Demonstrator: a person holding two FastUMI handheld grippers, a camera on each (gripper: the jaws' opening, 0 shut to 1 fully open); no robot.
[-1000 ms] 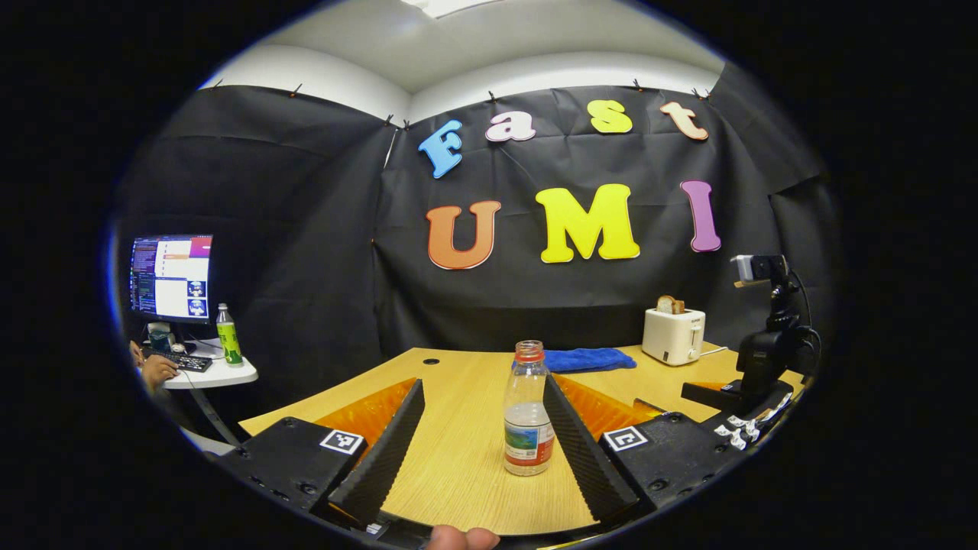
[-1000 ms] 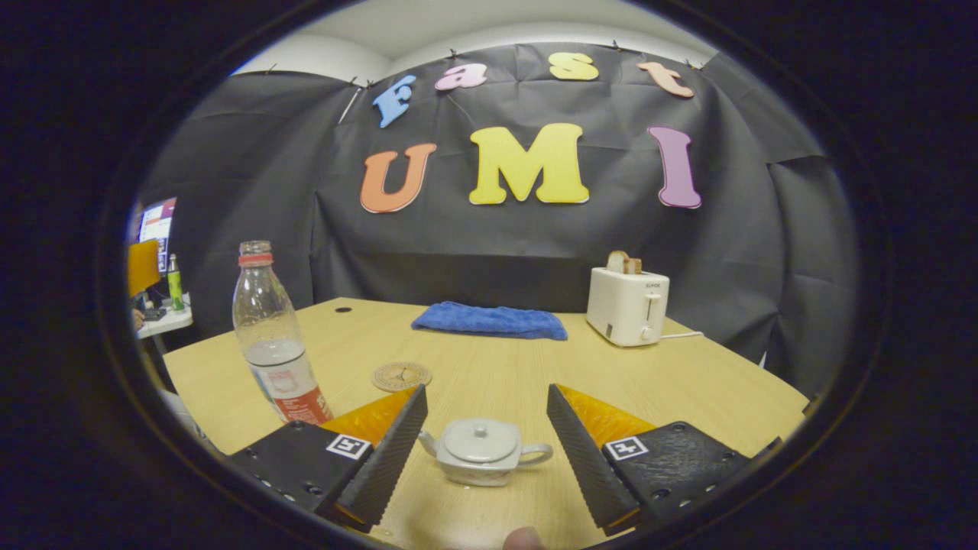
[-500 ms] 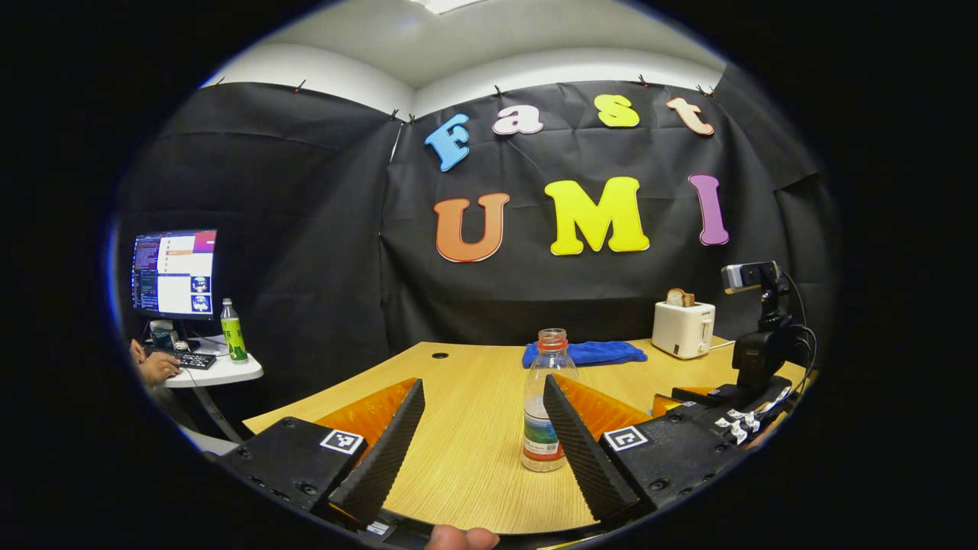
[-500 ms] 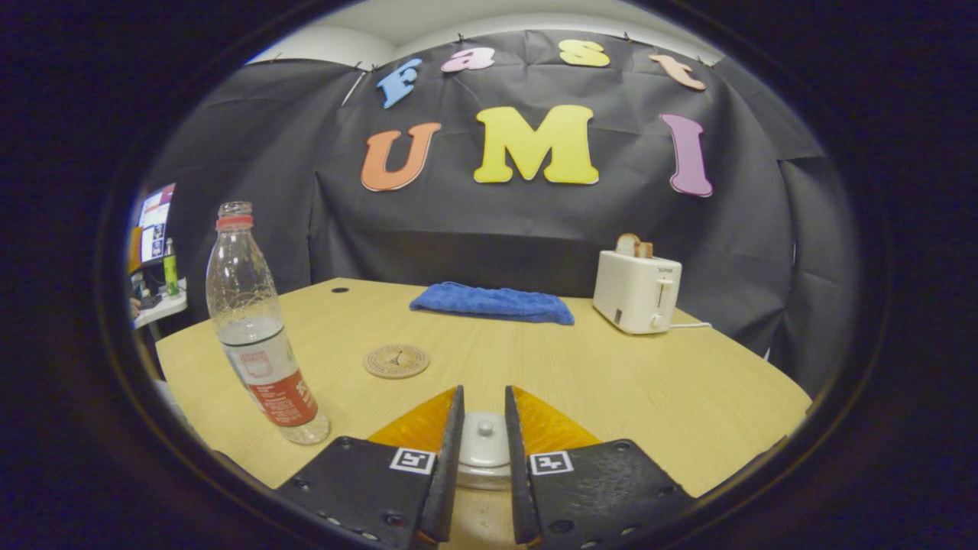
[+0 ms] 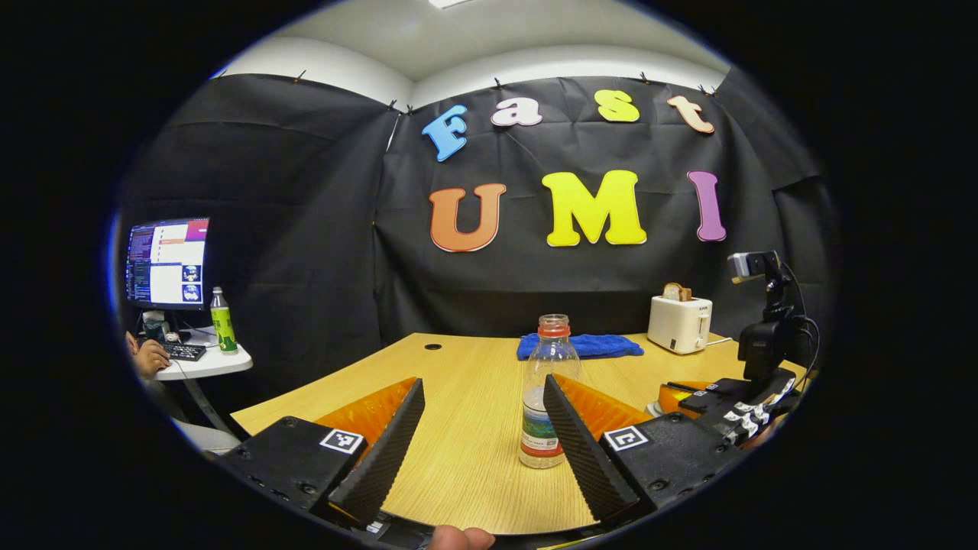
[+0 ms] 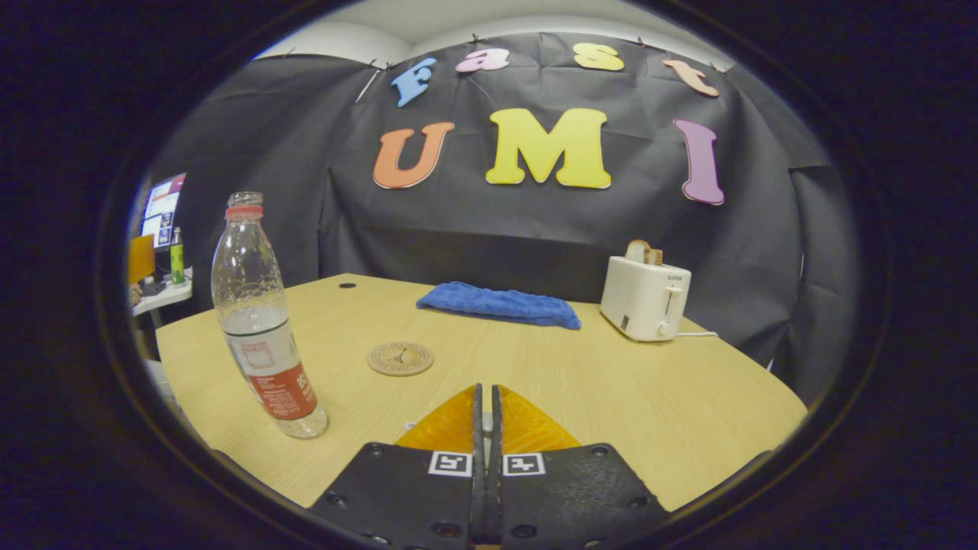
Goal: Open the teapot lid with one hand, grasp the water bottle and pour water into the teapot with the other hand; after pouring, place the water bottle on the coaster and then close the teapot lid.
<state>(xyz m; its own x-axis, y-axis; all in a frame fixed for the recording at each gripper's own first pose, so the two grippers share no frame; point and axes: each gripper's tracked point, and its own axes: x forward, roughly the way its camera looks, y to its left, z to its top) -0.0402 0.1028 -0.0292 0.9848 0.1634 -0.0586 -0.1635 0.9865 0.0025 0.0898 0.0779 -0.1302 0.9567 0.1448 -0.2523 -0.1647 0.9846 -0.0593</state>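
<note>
The bottle point(image 5: 547, 389) stands upright on the tabletop point(image 6: 611, 382) just ahead of the left gripper point(image 5: 483, 435), jaws wide apart, while the right gripper point(image 6: 484, 428) has its jaws nearly together, the coaster point(image 6: 399, 357) lying beyond it.

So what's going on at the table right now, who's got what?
The right hand-held gripper has its fingers closed almost together, low over the table, apparently on the teapot lid knob, though the teapot itself is hidden behind them. The left hand-held gripper is open, with the uncapped water bottle standing upright by its right finger, not gripped. The coaster is bare; no pouring yet.
</note>
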